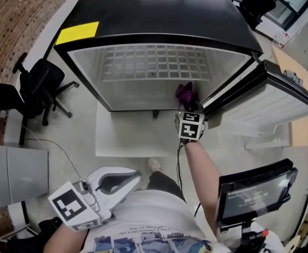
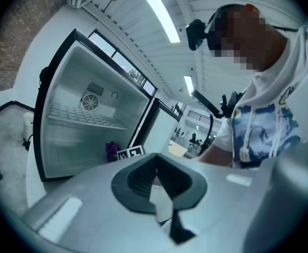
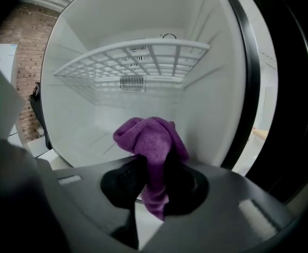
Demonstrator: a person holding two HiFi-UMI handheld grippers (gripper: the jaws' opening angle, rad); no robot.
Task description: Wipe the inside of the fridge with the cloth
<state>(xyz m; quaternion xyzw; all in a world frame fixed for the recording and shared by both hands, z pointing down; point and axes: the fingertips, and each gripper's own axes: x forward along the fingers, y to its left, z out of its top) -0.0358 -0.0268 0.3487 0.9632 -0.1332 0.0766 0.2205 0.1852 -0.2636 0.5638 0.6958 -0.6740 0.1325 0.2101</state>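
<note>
The black fridge [image 1: 159, 15] stands open, its white inside [image 1: 143, 91] crossed by a wire shelf [image 1: 155, 62]. My right gripper [image 1: 188, 107] is shut on a purple cloth [image 1: 184, 92] at the lower right of the opening. In the right gripper view the cloth [image 3: 151, 138] bunches up out of the right gripper [image 3: 152, 186], with the fridge's white wall [image 3: 90, 120] just behind it. My left gripper [image 1: 136, 177] hangs low by the person's torso, shut and holding nothing. From the left gripper [image 2: 159, 186] the fridge [image 2: 80, 120] and the cloth [image 2: 111, 151] show far off.
The fridge door [image 1: 269, 101] swings open to the right. A white board [image 1: 127, 138] lies on the floor before the fridge. A black office chair [image 1: 38, 86] stands at the left, a screen on a stand [image 1: 254, 191] at the lower right, a wooden table [image 1: 304, 133] beyond the door.
</note>
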